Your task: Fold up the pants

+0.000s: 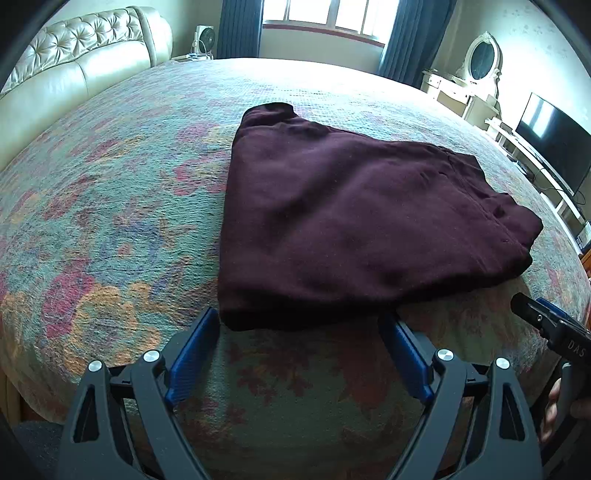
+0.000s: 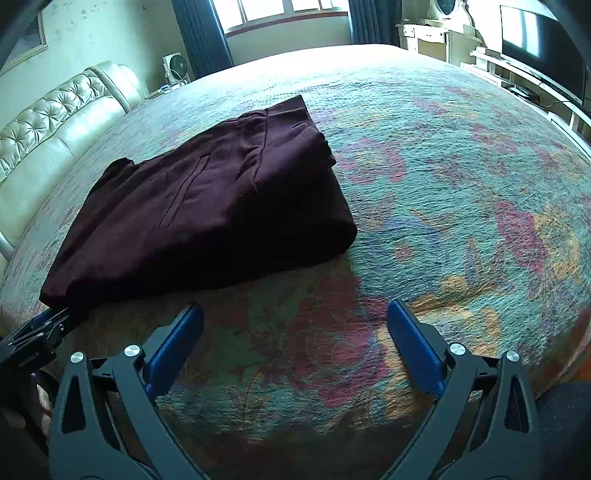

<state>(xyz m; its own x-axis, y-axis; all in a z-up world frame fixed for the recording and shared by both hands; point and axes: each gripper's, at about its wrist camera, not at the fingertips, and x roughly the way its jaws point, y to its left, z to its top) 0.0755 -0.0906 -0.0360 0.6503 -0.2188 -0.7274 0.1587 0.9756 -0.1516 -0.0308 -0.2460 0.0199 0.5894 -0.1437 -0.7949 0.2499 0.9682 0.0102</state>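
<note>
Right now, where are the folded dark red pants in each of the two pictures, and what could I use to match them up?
Left wrist view: the folded maroon pants lie centre to right on the floral bedspread.
Right wrist view: the pants lie left of centre.
Shared landmark: the tufted cream headboard, upper left in both.

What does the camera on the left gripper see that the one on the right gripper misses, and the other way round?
Only the left view shows the whole oval mirror above its dressing table, and the right gripper's tip entering from the right edge.

Only the right view shows the picture frame on the wall, the pocket seams on the pants, and the left gripper's tip beside the pants' near corner.

Both show the folded dark pants lying on the flowery bedspread, the padded headboard, the window, the fan and the television. Each camera's own gripper is open and empty.
</note>
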